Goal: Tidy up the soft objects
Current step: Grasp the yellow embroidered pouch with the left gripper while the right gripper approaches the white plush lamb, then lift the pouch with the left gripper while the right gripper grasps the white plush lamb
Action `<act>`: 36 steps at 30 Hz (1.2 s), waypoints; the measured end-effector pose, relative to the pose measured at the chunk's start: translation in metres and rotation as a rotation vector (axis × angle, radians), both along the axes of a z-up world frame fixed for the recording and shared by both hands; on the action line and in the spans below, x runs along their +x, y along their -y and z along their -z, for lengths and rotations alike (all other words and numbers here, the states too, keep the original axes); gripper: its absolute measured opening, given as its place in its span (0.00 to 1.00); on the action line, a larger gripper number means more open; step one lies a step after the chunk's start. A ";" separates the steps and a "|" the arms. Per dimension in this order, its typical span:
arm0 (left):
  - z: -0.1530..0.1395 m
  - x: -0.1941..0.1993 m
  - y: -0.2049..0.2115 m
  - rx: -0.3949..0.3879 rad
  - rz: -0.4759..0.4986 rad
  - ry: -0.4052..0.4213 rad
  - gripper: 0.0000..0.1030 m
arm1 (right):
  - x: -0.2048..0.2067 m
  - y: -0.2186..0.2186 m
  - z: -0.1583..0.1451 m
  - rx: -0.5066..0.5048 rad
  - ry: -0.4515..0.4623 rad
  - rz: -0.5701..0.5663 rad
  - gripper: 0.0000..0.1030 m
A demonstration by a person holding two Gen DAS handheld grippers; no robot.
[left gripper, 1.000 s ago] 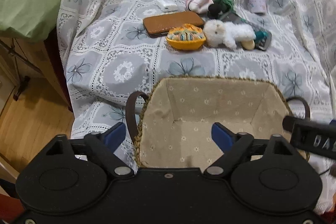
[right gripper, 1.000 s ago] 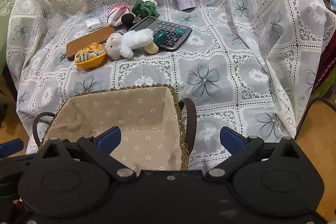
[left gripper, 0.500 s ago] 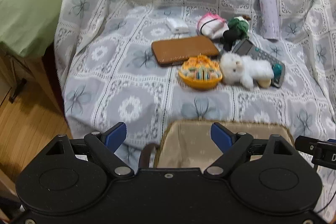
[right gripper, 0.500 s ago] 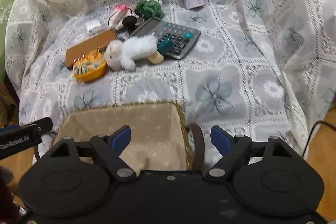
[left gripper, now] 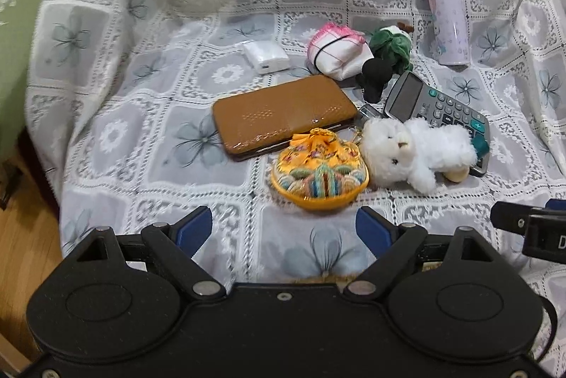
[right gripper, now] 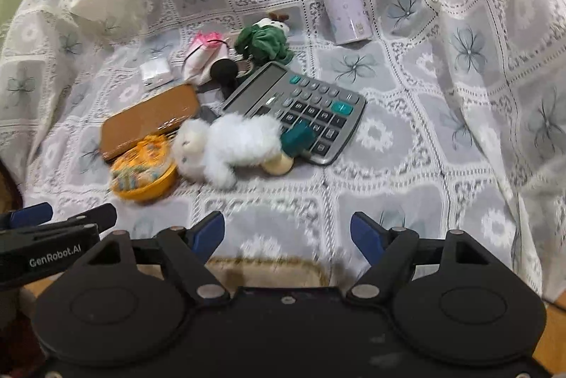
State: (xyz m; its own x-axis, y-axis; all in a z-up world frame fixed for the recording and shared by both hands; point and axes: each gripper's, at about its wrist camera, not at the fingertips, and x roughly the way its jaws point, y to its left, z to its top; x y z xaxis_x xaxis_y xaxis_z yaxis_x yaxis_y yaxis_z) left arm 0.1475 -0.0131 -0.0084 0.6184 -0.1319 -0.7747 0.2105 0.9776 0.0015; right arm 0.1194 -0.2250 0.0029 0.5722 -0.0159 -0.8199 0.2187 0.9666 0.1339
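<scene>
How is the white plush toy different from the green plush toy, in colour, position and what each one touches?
The white plush toy is fluffy and bigger; the green plush toy is smaller, with a white head. The white one lies in front, its hind end on the calculator; the green one sits farther back, behind the calculator. Both are soft and rest on the flowered cloth, not yet picked up.

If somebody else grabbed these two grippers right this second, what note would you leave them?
Left gripper: open, empty, above the cloth.
Right gripper: empty, jaws closing on nothing.
Soft things all lie on the cloth: white plush, yellow pouch, green plush, pink pouch.
Basket: only its rim shows at the near edge, under the grippers.
Done: nothing picked up yet.
Left: probably move each soft thing into the basket; wallet, calculator and bottle likely stay.
</scene>
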 end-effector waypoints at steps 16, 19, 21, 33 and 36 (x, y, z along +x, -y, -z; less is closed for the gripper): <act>0.025 0.049 0.029 -0.021 0.066 -0.052 0.87 | 0.035 0.004 0.016 -0.013 0.017 -0.020 0.74; 0.031 0.054 0.031 -0.025 0.066 -0.083 0.87 | 0.037 0.005 0.017 -0.018 0.028 -0.021 0.75; 0.034 0.054 0.030 -0.026 0.061 -0.091 0.70 | 0.038 0.006 0.017 -0.012 0.030 -0.022 0.75; 0.022 0.043 -0.006 -0.058 0.017 -0.094 0.64 | 0.047 -0.006 0.015 -0.021 0.058 -0.062 0.75; 0.025 0.043 -0.012 -0.033 0.003 -0.097 0.64 | 0.052 -0.016 0.011 -0.035 0.079 -0.099 0.75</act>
State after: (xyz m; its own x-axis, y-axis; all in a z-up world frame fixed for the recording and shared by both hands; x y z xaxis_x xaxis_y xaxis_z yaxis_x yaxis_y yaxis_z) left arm 0.1902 -0.0014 -0.0336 0.5399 -0.1605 -0.8263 0.2111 0.9761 -0.0516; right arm 0.1715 -0.2085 -0.0080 0.6352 0.0162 -0.7722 0.1125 0.9872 0.1132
